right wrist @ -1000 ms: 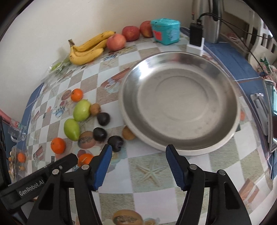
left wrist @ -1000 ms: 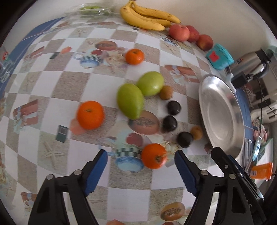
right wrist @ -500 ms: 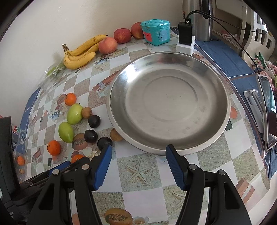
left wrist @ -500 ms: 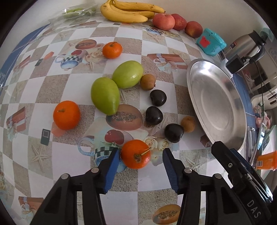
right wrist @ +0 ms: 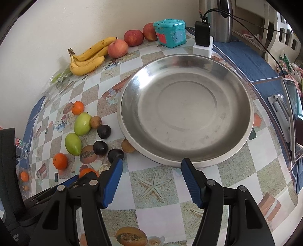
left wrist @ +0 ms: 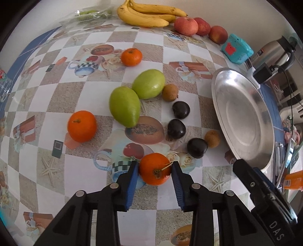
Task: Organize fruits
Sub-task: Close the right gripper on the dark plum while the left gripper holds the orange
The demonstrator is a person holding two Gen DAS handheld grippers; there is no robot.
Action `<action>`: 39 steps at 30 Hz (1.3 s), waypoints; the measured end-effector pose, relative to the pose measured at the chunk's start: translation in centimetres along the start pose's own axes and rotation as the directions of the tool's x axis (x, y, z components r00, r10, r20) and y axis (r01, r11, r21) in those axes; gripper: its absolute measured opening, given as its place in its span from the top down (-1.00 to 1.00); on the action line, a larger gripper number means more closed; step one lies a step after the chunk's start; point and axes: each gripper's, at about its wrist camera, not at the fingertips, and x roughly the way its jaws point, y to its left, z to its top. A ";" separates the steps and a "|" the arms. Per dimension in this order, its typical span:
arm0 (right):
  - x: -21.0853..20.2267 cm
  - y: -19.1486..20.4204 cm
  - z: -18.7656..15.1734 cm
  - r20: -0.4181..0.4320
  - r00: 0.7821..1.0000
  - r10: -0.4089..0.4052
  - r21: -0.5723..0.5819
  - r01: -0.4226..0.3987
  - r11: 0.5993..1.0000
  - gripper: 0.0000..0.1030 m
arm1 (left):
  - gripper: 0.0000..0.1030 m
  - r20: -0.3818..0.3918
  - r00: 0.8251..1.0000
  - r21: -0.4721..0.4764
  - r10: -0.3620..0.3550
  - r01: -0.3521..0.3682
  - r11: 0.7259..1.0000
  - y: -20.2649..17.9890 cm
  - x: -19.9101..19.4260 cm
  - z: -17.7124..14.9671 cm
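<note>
Left gripper point(left wrist: 155, 170) was pinching the nearest tangerine point(left wrist: 155, 169): both blue pads pressed on its sides, fruit sitting on the checkered tablecloth point(left wrist: 56, 98) with its stem end facing the camera.

Ahead of those tongs and to their left lay a second tangerine point(left wrist: 82, 126); a third tangerine point(left wrist: 131, 57) sat much farther ahead. Straight ahead were two green mangoes point(left wrist: 125, 106), touching each other. Just ahead-right were three dark plums point(left wrist: 197, 147) in a loose line, and two brown kiwis point(left wrist: 212, 138), the nearer one right beside the nearest plum and close to the rim of the steel dish point(left wrist: 244, 117). The dish lay to the right of the left tongs, with no fruit in it.

Far ahead along the wall: a bunch of bananas point(left wrist: 149, 16), three red apples point(left wrist: 186, 26) in a row, and a teal box point(left wrist: 237, 48).

Right gripper point(right wrist: 151, 164) was spread, nothing between the pads, hovering over bare tablecloth just short of the dish's near rim point(right wrist: 189, 164). From that view the left tongs showed at lower left with the gripped tangerine point(right wrist: 86, 171) partly hidden behind them. A plum point(right wrist: 115, 154) sat just past the right tongs' left fingertip; whether they touched could not be told. A kettle point(right wrist: 217, 20) and a black charger point(right wrist: 202, 36) stood beyond the dish.
</note>
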 end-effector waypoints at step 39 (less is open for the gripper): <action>5.6 5.1 -0.1 -0.068 0.996 0.054 0.024 -0.052 0.998 0.38 | 0.26 0.069 0.997 -0.139 0.027 -0.017 0.990 4.6 -2.1 1.3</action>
